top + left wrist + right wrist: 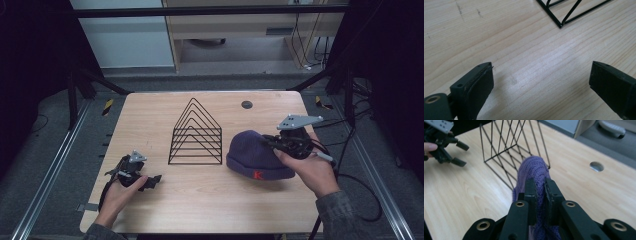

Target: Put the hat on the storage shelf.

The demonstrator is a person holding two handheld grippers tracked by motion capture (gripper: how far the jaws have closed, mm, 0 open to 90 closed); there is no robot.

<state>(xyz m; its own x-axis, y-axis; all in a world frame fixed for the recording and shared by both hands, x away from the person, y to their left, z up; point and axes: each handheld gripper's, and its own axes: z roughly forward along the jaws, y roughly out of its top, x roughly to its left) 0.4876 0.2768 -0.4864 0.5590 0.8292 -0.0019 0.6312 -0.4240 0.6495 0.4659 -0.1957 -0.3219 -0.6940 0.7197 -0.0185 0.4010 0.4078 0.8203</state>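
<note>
A purple knit beanie with a red letter on its cuff lies on the wooden table, right of a black wire rack. My right gripper is at the beanie's right side, shut on a pinch of its fabric. In the right gripper view the two jaws clamp the purple knit. My left gripper rests low near the front left of the table, open, nothing between its fingers. In the left gripper view its jaws stand wide apart over bare wood, with a corner of the rack ahead.
A small round dark hole sits in the tabletop behind the beanie. Cables trail off the table's right side. Metal rails run along the floor on both sides.
</note>
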